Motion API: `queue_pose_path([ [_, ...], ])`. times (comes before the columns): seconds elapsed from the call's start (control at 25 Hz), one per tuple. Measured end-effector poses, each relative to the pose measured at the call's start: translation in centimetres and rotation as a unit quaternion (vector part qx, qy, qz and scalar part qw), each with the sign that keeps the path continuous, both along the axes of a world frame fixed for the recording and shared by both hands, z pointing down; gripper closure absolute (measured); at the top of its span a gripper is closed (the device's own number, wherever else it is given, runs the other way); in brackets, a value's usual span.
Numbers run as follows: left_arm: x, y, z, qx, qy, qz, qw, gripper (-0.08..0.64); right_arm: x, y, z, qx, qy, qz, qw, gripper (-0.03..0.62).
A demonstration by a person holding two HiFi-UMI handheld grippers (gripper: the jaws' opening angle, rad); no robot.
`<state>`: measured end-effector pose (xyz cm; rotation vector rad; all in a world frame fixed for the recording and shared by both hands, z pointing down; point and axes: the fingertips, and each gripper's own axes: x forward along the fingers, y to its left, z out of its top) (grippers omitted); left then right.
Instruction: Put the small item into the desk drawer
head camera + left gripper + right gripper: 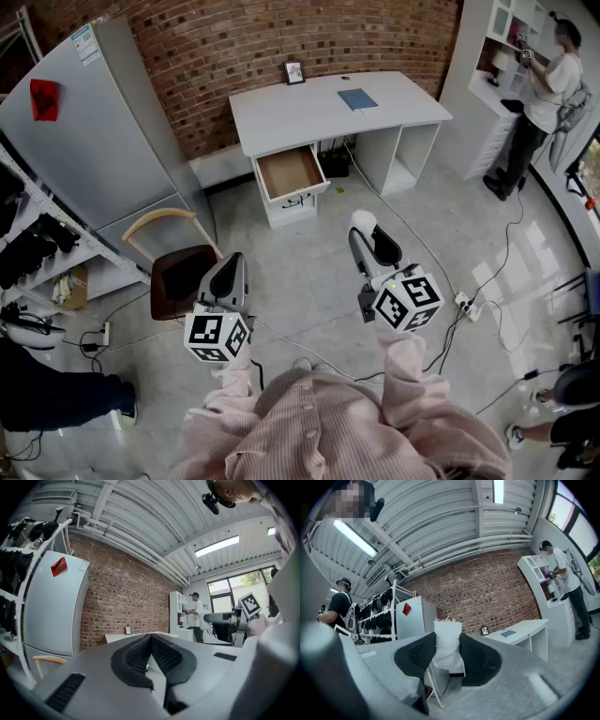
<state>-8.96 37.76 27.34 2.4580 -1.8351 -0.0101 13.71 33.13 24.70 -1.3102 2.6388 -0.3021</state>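
Currently your right tongs [447, 656] hold the small white pouch [448, 641]. It stands upright between the pads, its long axis along the jaws and its top past their tips. The open drawer [291, 174], under the left end of the tabletop [309, 112], lies well ahead of the pouch and a little to the left. Your left tongs [151, 653] are pressed together on nothing, so I think the right hand must carry it forward.

Small white item [447, 645]: lower end hidden inside right gripper [447, 637]; photo frame [294, 72] contents too small.
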Motion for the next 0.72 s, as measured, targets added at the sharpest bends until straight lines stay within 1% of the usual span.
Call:
queue_pose_path([
  [0.12,-0.1,0.3,0.1,-0.001,0.008,-0.005,1.0,0.559,0.3,0.2,0.1,-0.002,-0.001,0.0,1.0,0.436],
  [0.28,-0.1,0.7,0.1,-0.004,0.009,-0.012,0.9999,0.559,0.8,0.3,0.1,-0.003,-0.001,0.0,1.0,0.436],
  [0.44,0.2,1.0,0.4,-0.005,0.01,-0.018,0.9998,0.56,1.1,0.6,0.7,-0.001,0.018,-0.003,1.0,0.436],
  [0.52,0.4,1.2,0.5,-0.007,0.009,-0.02,0.9997,0.56,1.4,0.8,1.0,-0.004,0.019,-0.005,1.0,0.436],
  [0.72,1.7,2.0,1.0,-0.014,0.005,-0.016,0.9998,0.56,2.5,1.5,1.7,-0.005,0.039,-0.004,0.999,0.436],
])
